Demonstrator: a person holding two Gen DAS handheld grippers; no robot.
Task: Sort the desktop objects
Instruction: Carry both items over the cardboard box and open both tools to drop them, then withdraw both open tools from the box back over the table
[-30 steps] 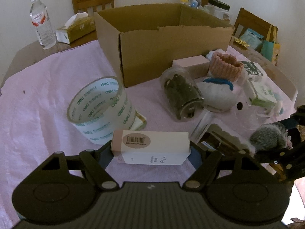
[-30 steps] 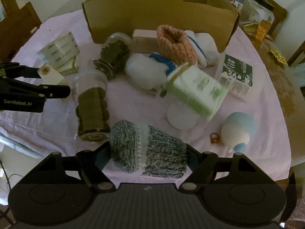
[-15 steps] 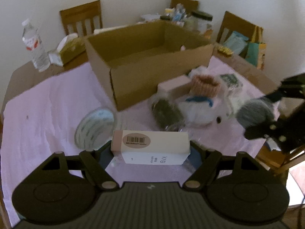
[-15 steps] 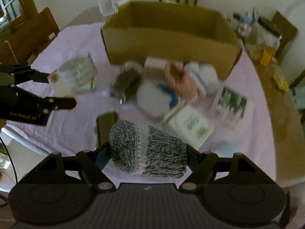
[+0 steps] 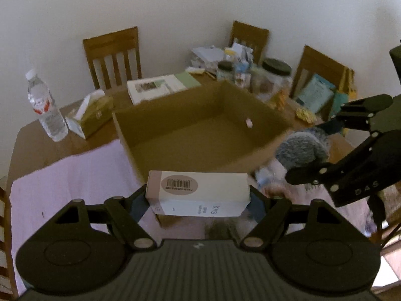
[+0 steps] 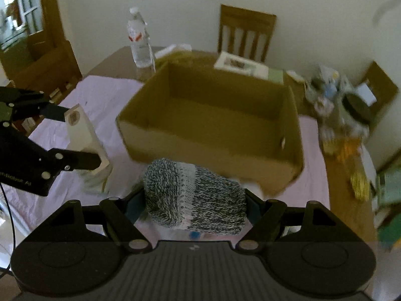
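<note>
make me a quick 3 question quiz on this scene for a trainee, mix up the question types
1. True or false: the cardboard box already has several sorted items in it.
2. Multiple choice: what does the right hand-held gripper grip? A) a water bottle B) a grey knitted sock C) a roll of tape
3. Short answer: what does the left hand-held gripper hold, and how does it lie between the fingers?

Key
1. False. The part of the box's inside that shows is bare.
2. B, the grey knitted sock.
3. A white carton with a round barcode sticker, lying crosswise, each end against a finger.

The water bottle stands on the table behind the box.
</note>
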